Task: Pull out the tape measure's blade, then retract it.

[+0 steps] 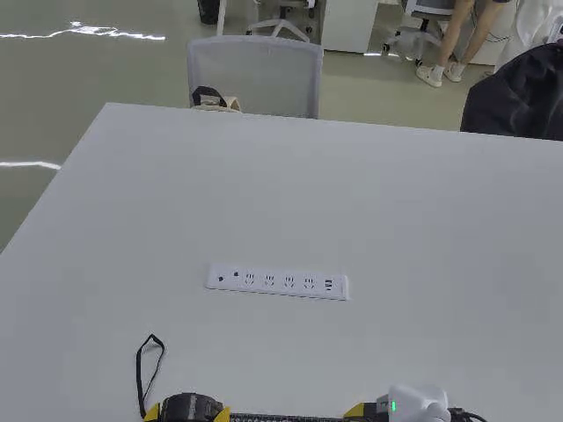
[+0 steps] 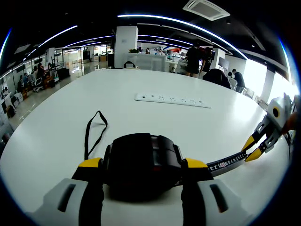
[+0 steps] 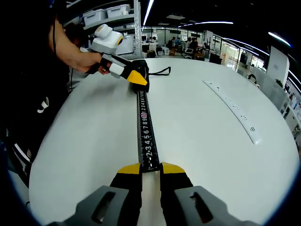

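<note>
so the blade (image 3: 143,127) looks pulled out already, left gripper (image 2: 142,164) clamped on the tape measure (image 2: 141,150), right gripper (image 3: 150,169) pinching the blade's tip; retracting's still to do

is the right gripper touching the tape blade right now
Touching. The right gripper view shows the right gripper with its yellow jaw tips closed on the end of the blade, with no gap between them.
</note>
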`<control>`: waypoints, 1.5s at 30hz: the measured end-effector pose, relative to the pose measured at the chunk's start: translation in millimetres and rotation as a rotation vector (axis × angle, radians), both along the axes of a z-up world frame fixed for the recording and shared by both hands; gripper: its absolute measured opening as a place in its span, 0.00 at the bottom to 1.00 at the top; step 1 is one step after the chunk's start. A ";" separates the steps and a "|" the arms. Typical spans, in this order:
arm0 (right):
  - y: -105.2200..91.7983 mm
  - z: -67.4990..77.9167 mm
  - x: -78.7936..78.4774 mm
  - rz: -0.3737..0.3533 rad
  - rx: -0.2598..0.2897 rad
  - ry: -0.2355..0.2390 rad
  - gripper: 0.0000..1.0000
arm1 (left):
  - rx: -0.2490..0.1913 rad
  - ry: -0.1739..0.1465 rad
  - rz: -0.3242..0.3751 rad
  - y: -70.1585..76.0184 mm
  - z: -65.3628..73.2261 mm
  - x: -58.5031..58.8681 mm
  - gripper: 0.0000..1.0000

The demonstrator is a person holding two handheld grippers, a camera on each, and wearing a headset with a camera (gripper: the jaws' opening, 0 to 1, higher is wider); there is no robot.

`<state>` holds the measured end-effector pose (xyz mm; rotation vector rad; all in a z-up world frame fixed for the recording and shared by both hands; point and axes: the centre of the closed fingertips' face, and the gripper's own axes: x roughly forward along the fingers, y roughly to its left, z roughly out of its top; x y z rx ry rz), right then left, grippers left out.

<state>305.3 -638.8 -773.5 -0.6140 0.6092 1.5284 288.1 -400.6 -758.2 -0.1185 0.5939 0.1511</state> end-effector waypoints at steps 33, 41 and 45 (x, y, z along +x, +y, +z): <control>38.9 -0.2 -4.9 0.014 0.027 0.000 0.12 | -0.020 0.008 -0.004 1.1 -5.2 -0.5 0.64; 50.0 0.6 -6.9 0.025 0.043 0.010 0.12 | -0.026 0.008 -0.007 1.9 -5.9 -0.8 0.64; 57.5 -1.2 -7.7 0.033 0.050 0.014 0.12 | -0.031 0.008 -0.014 1.1 -5.1 -1.0 0.63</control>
